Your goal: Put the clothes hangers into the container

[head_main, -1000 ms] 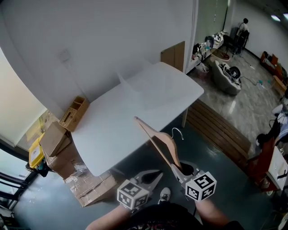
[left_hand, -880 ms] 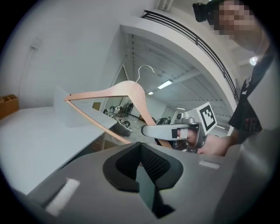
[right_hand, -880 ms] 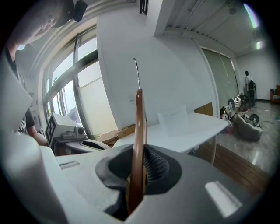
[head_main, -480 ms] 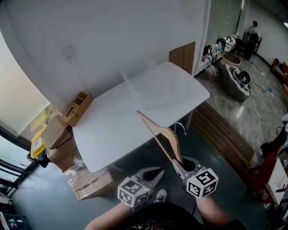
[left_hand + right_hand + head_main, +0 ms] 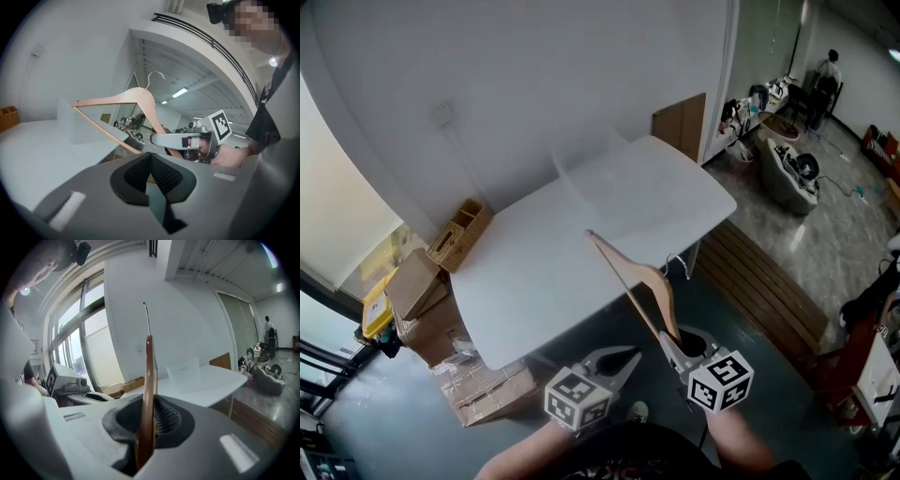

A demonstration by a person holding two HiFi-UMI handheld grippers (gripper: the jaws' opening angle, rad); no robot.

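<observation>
A wooden clothes hanger [image 5: 628, 277] with a metal hook stands on edge in my right gripper [image 5: 675, 342], which is shut on its lower end. The hanger's upper arm reaches over the near edge of the white table [image 5: 534, 281]. In the right gripper view the hanger [image 5: 149, 380] rises straight up between the pads. A clear, empty container [image 5: 605, 183] sits on the table's far side, well beyond the hanger. My left gripper [image 5: 623, 361] hovers beside the right one, shut with nothing in it. In the left gripper view, the hanger [image 5: 126, 98] and the right gripper [image 5: 183, 139] lie ahead.
Cardboard boxes [image 5: 422, 300] are stacked on the floor left of the table. A small wooden box [image 5: 459, 234] sits at the table's far left corner. A slatted wooden platform [image 5: 759, 281] lies to the right. A person [image 5: 830, 70] stands far off in the room.
Both grippers have edged forward towards the table, the right one carrying the hanger along. The grip on the hanger looks unchanged.
</observation>
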